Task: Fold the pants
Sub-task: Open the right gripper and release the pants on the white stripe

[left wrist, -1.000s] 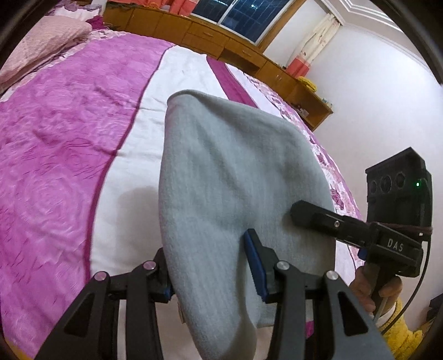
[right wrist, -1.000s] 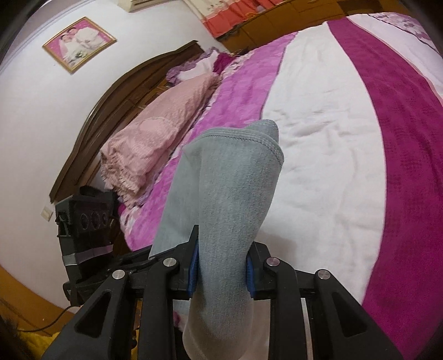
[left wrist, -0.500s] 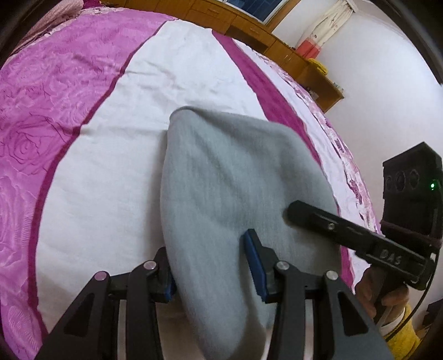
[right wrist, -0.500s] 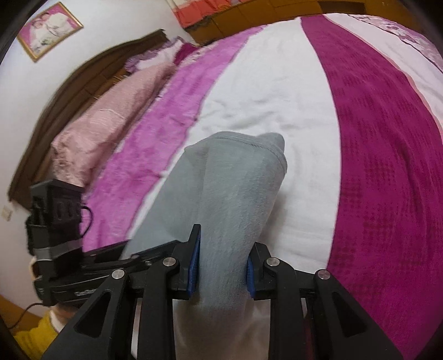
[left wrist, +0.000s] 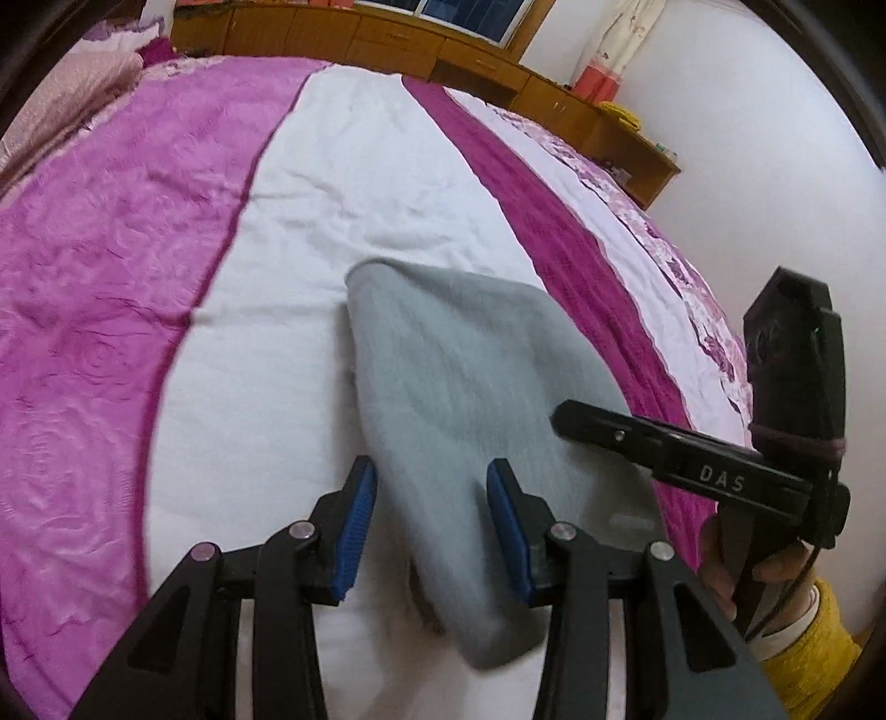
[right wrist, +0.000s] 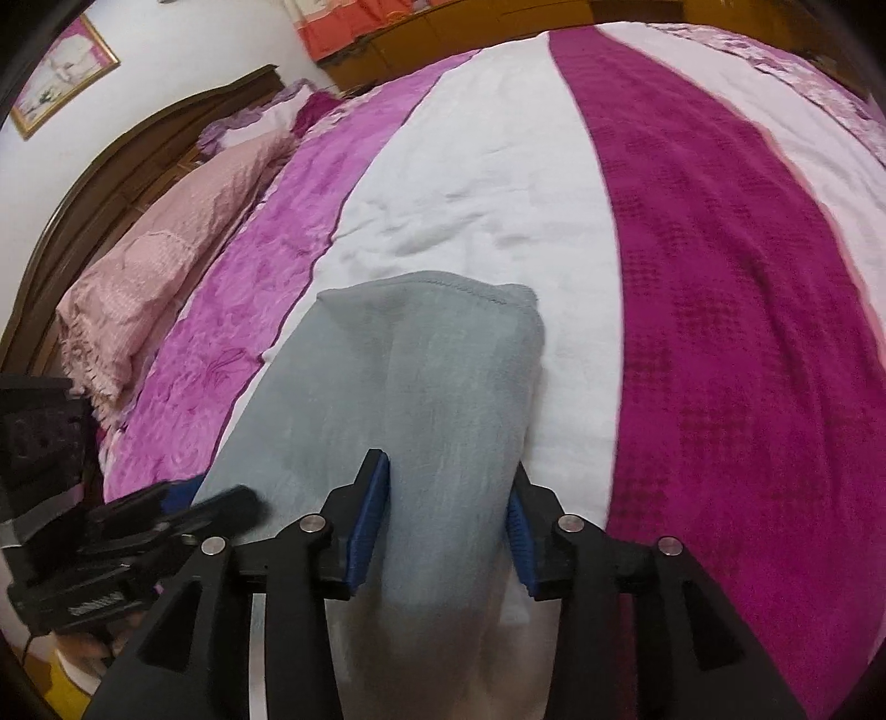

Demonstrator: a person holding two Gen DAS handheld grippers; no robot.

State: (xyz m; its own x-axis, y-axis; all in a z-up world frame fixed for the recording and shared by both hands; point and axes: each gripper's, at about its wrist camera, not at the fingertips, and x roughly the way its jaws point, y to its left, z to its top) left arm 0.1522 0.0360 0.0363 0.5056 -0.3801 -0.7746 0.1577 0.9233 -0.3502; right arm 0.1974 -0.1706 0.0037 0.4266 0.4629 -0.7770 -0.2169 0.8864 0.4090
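The folded grey pants (left wrist: 454, 360) lie on the white stripe of the bed (left wrist: 332, 221), their hemmed end (right wrist: 432, 288) farthest from me. My left gripper (left wrist: 432, 526) is shut on the near left part of the pants, with the cloth filling the gap between its blue pads. My right gripper (right wrist: 443, 526) straddles the near right part. Its jaws are opening, and the grey cloth still sits between the pads, slack and spread out. One black finger (left wrist: 609, 432) of the right gripper rests over the pants in the left wrist view.
The bedspread has pink (left wrist: 111, 277), white and magenta (right wrist: 720, 277) stripes. A pink pillow (right wrist: 155, 266) and a dark wooden headboard (right wrist: 111, 166) are at the left. Wooden cabinets (left wrist: 443, 50) line the far wall. A hand with a yellow sleeve (left wrist: 803, 637) holds the right gripper.
Both grippers have come down and the pants, held up before, have settled flat onto the bed. The right gripper's pads stand wider apart than before.
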